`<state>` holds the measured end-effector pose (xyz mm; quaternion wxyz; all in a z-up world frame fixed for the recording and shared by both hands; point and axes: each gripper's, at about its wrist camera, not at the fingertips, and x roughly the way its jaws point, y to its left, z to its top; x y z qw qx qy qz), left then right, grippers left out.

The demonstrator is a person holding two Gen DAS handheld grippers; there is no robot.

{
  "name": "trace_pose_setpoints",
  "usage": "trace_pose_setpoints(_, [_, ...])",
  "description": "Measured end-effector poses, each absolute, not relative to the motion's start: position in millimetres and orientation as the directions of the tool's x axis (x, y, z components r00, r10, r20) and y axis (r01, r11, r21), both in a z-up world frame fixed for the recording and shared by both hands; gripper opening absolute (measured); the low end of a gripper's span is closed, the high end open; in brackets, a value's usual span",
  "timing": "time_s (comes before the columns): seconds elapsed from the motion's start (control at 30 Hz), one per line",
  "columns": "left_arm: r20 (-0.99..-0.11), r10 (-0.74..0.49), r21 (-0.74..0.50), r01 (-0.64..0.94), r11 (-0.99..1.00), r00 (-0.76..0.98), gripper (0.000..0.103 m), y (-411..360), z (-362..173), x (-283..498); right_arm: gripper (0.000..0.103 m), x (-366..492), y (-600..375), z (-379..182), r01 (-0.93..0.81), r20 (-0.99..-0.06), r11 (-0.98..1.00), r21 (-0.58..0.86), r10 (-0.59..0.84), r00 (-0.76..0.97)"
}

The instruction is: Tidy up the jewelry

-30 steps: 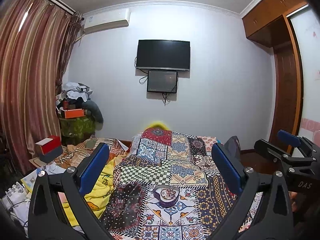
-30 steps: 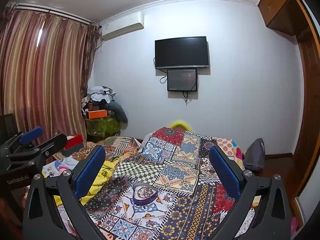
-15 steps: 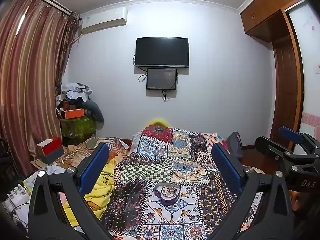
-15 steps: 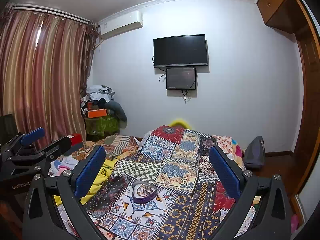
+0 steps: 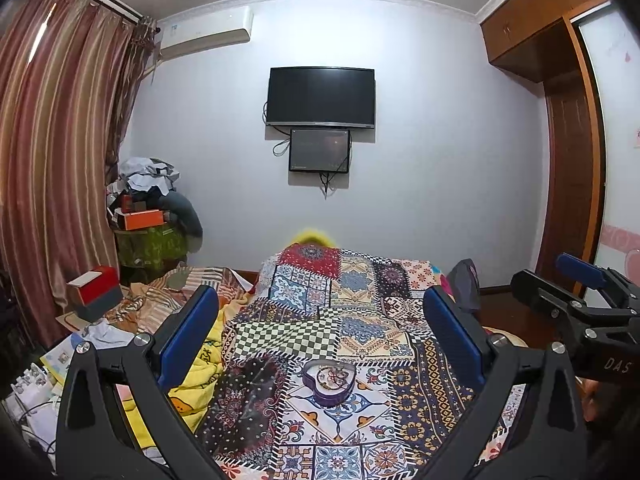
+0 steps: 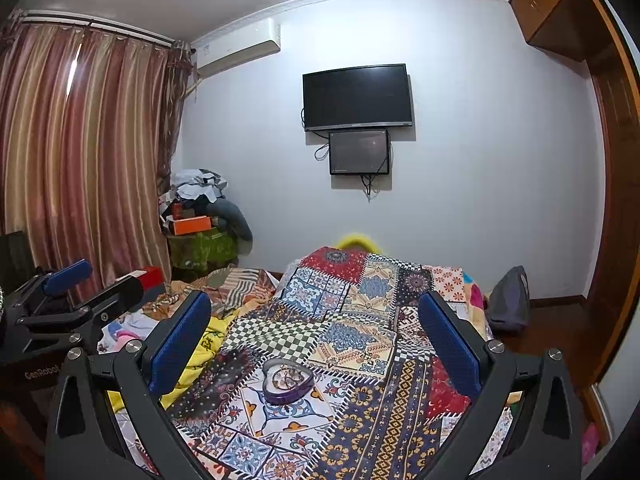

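The heart-shaped jewelry box (image 5: 329, 380) sits open on the patchwork bedspread (image 5: 360, 332), a tangle of pieces inside, ahead of and below both my tongs. It lies near centre between my left tongs (image 5: 320, 340), slightly left of centre for my right tongs (image 6: 314, 344). Both are spread wide, empty, level, hovering well short of it.

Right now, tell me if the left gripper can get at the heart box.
Probably yes. The left gripper is open, and the heart box sits uncovered on the quilt ahead and below, between its fingers' lines, with nothing in the way.
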<state>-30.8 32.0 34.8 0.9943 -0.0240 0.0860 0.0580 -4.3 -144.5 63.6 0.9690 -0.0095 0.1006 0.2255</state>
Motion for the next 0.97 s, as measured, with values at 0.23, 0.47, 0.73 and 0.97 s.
trace_pose_setpoints(0.23, [-0.180,0.100,-0.050,-0.110,0.993,0.979,0.102,34.0,34.4,-29.7,0.103,-3.9,-143.5,63.5,-0.443,-0.204,0.896,0.022,0.438,0.876])
trace_pose_setpoints(0.47, [-0.185,0.092,-0.064,-0.105,0.992,0.979,0.102,36.8,34.7,-29.3,0.103,-2.2,-143.9,63.5,-0.445,-0.208,0.895,0.027,0.440,0.874])
trace_pose_setpoints(0.73, [-0.200,0.082,-0.075,-0.099,0.992,0.976,0.102,36.6,30.8,-27.1,0.103,-1.4,-142.8,61.4,-0.447,-0.215,0.894,0.031,0.443,0.870])
trace_pose_setpoints(0.97, [-0.212,0.079,-0.086,-0.099,0.991,0.974,0.102,38.6,26.8,-24.5,0.103,-0.4,-140.8,61.3,-0.448,-0.218,0.894,0.034,0.444,0.869])
